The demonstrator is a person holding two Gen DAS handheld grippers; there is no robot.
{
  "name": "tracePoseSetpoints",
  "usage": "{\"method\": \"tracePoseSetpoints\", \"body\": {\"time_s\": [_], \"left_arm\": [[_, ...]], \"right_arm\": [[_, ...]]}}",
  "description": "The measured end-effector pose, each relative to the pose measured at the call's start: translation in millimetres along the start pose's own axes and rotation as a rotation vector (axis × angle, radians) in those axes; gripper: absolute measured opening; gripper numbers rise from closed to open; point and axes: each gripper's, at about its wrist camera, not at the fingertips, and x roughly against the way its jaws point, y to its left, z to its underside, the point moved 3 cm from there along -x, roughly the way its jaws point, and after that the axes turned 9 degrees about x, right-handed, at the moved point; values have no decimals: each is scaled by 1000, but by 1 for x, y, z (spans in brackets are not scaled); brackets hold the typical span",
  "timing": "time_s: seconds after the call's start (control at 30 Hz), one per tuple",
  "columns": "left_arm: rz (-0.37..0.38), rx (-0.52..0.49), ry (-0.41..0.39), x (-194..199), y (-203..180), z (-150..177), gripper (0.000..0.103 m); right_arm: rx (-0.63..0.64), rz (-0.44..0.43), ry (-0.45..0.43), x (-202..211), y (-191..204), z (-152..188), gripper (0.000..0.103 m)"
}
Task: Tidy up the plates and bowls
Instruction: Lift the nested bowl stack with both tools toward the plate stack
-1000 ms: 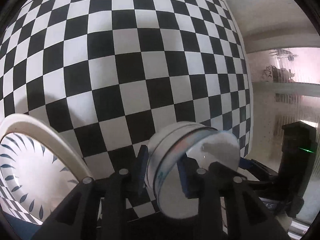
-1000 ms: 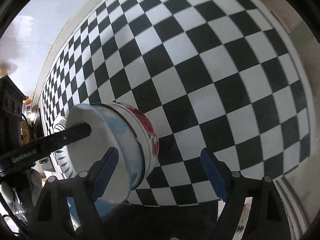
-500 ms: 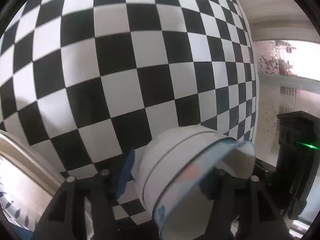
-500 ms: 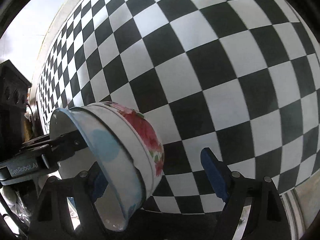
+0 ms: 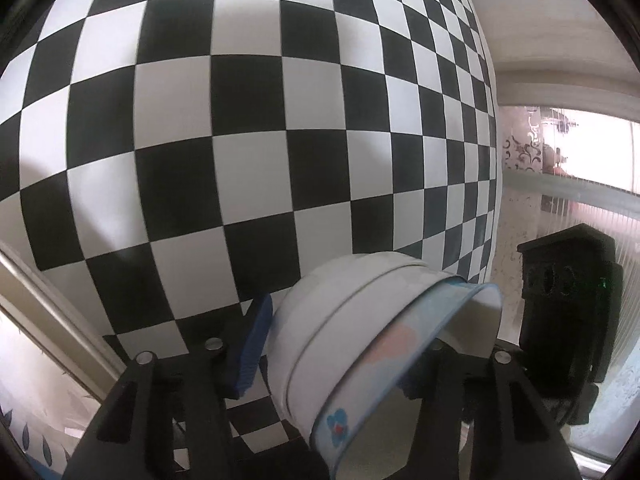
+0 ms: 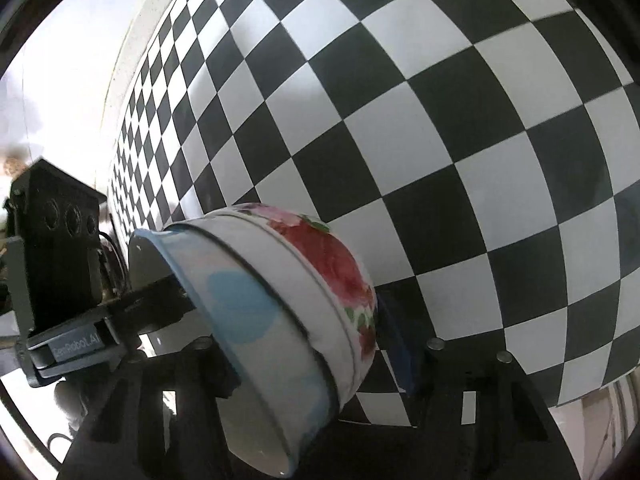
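Note:
Two nested bowls are tilted on their side above a black-and-white checkered cloth (image 5: 248, 128). The inner one is a blue-rimmed bowl (image 5: 404, 352) with pastel spots; the outer is a white bowl with red flowers (image 6: 332, 264). My left gripper (image 5: 340, 352) is shut on the stack, one finger outside, the other inside the rim. My right gripper (image 6: 308, 344) has closed around the same stack (image 6: 256, 320) from the other side. The left gripper's finger (image 6: 152, 300) shows inside the bowl in the right wrist view.
A white plate with dark blue leaf marks (image 5: 36, 412) lies at the lower left of the left wrist view. The cloth's edge and a pale wall (image 5: 552, 24) lie at the right. The right gripper's black body (image 5: 568, 304) is close beside the bowls.
Both grippers have dropped closer to the cloth. The stack has tipped from edge-on towards rim-up. My right gripper's jaws have closed in from wide open onto the stack.

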Motion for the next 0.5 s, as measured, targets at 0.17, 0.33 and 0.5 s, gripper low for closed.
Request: {"method": "tracePoseSetpoints", "body": {"time_s": [0.17, 0.33, 0.5], "left_arm": [[-8, -5, 2, 7, 8, 2, 48], [-19, 4, -5, 11, 10, 5, 48], [-24, -14, -28, 13, 5, 8, 48]], "right_arm": [[7, -14, -13, 13, -7, -2, 52], [22, -31, -22, 25, -8, -4, 46], [42, -37, -36, 33, -4, -9, 44]]}}
